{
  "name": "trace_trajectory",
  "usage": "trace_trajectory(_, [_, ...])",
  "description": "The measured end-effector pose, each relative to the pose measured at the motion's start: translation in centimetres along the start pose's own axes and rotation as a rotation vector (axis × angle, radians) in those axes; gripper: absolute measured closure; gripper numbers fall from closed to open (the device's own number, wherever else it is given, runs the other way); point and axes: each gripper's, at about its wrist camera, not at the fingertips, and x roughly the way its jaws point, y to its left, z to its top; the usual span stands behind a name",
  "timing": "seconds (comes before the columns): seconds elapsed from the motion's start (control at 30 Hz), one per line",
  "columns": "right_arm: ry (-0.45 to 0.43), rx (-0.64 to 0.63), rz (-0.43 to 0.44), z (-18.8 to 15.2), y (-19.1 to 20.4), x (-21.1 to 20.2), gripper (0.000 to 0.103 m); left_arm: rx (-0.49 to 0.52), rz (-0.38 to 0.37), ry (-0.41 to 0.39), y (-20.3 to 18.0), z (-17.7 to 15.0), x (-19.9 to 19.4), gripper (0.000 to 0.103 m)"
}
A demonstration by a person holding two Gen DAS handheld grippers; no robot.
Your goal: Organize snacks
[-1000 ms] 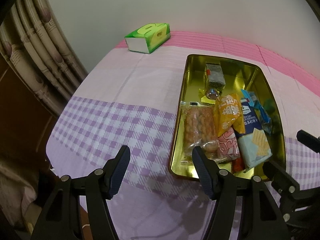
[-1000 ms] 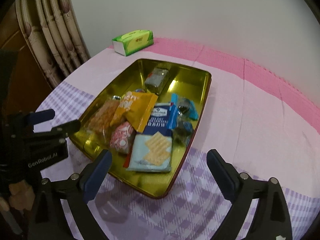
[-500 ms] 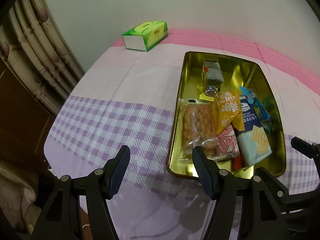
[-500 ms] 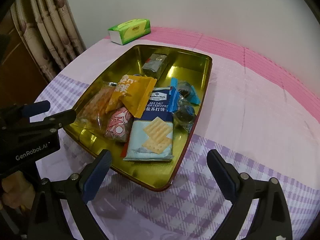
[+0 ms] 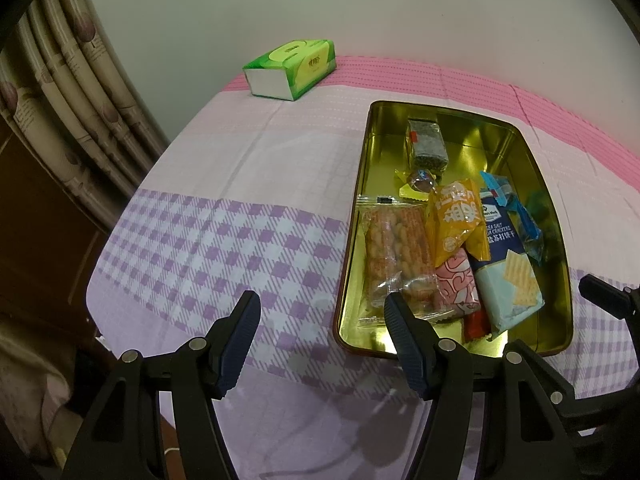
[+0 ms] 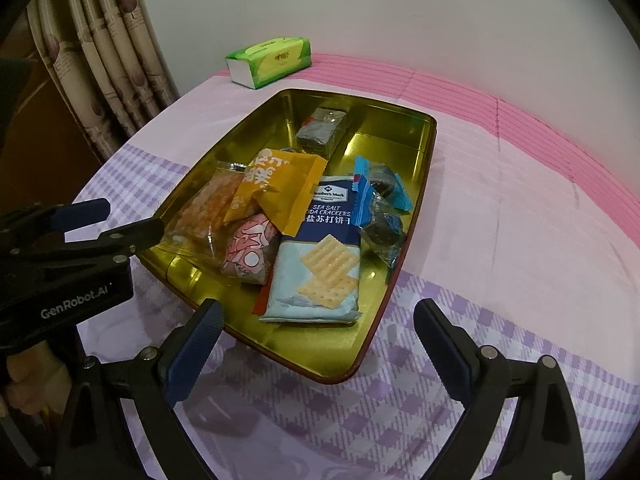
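A: Left wrist view, obstructions?

B: The left gripper (image 5: 322, 338) has its jaws released and empty; one finger covers the near corner of the gold tray (image 5: 558, 208). A red packet (image 5: 476, 322) is mostly buried.

A: Right wrist view, orientation?

B: The right gripper (image 6: 316, 346) is spread, holding nothing. The tray's long axis runs away toward the tissue box (image 6: 270, 60); the cracker pack (image 6: 320, 252) lies lengthwise inside it.

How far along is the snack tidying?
Mostly done, it seems: the cracker pack, orange bag and other snacks lie in the gold tin. In hand: nothing; the left claw and right claw are open. Left: perhaps straightening the jumbled pile.
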Motion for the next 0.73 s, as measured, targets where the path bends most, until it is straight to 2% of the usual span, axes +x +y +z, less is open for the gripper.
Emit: trace_trajectory(0.73, [-0.004,0.014,0.011,0.28,-0.11,-0.17,0.008,-0.002,-0.007,0.002,0.06,-0.09,0.25,0.038])
